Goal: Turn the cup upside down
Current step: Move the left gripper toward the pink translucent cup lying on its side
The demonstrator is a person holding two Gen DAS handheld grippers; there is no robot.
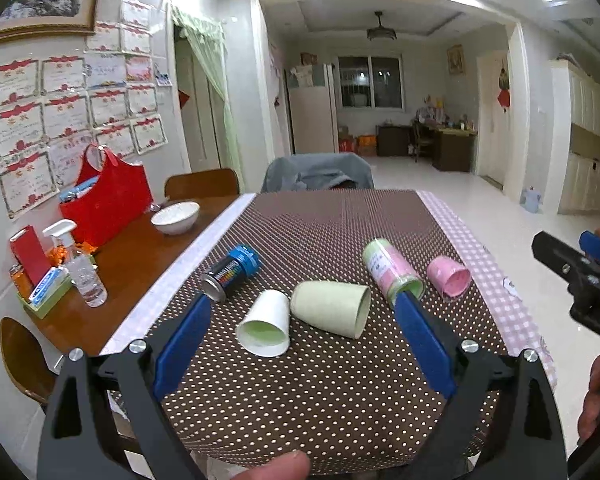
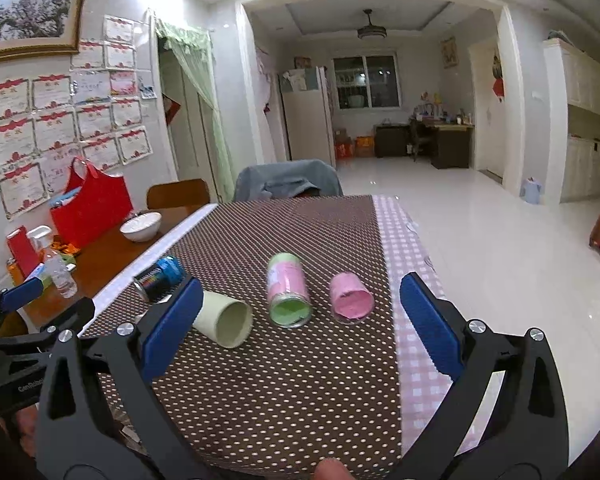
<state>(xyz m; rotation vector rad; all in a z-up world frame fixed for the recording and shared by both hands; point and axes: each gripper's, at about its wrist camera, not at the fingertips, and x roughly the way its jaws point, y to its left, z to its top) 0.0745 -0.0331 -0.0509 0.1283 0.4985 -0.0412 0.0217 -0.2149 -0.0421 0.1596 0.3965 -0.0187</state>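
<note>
Now both claws — left [image 1: 302, 312], right [image 2: 300, 304] — gape, grasping nothing; we straddle the white cup [image 1: 265, 324] mid-wall, clench gently, then flip.

Black left tool [image 1: 302, 308] with blue fingers [image 1: 182, 344], silver screws.

Left gripper [image 1: 302, 306] held level, jaws spread wide, blue pads at lower left and lower right of its own view, nothing between them touched. Fingertip [image 1: 278, 466] at bottom centre. Right gripper [image 2: 300, 300] likewise wide apart, gripping nothing, a fingertip [image 2: 332, 468] at bottom edge. Right gripper also shows at the right edge of the left view, left gripper at the left edge of the right view.
</note>
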